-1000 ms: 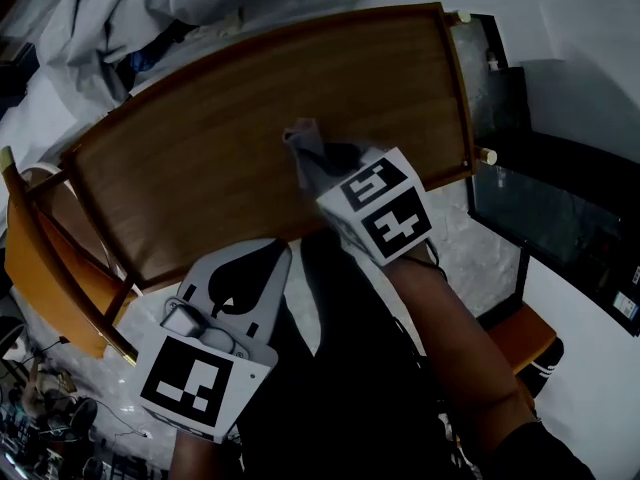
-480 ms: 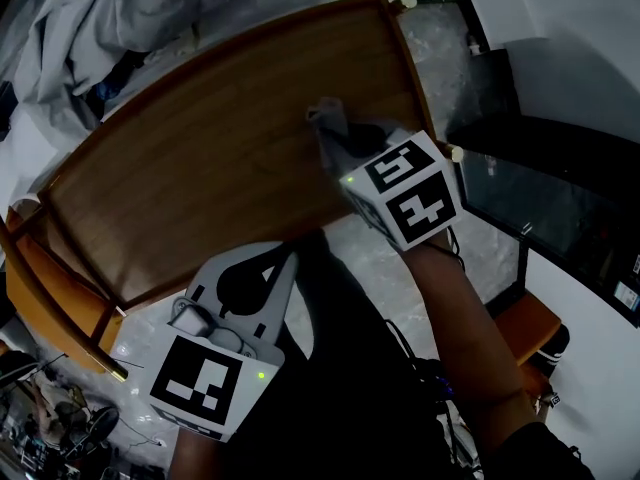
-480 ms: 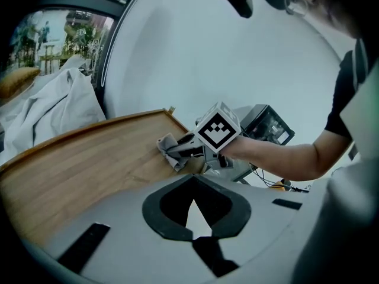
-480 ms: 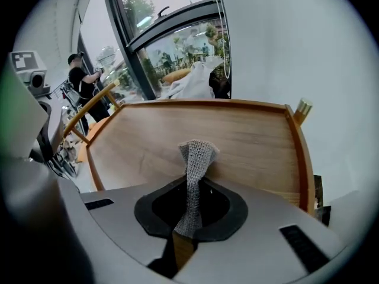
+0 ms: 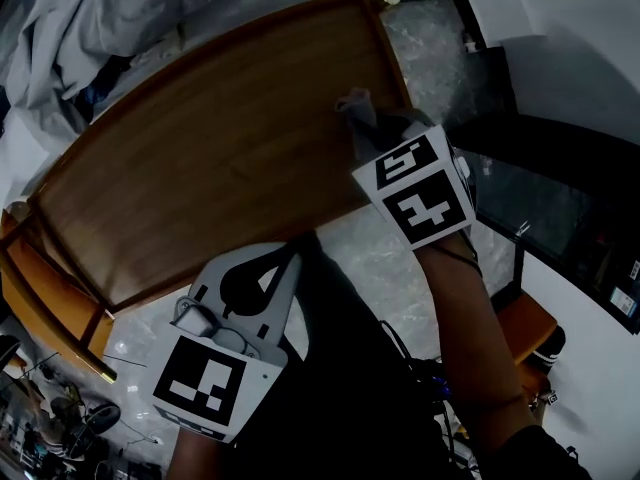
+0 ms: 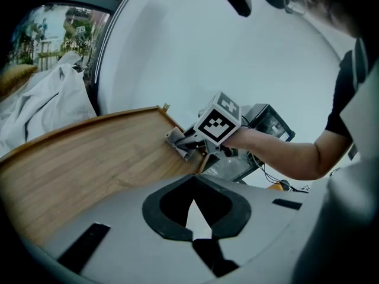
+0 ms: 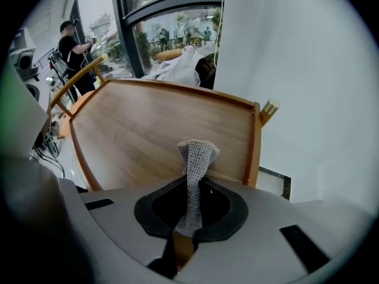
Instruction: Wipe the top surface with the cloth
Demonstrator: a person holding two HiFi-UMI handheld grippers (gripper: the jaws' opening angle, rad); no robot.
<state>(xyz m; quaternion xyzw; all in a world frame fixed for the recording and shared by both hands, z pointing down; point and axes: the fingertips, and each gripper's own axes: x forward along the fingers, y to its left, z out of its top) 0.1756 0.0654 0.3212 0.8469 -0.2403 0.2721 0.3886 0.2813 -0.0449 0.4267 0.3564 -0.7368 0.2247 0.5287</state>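
our left gripper (image 6: pixel 195 236) sits pressed together and empty, short of the near rim. our right gripper (image 7: pixel 181 238) pinches the cloth (image 7: pixel 194 158), whose free end touches the wooden top (image 5: pixel 200 168) by its right-hand rim. we'd press flatter, then sweep leftward in overlapping passes. beyond lie a white sheet (image 5: pixel 80 28) and windows (image 7: pixel 172 28).
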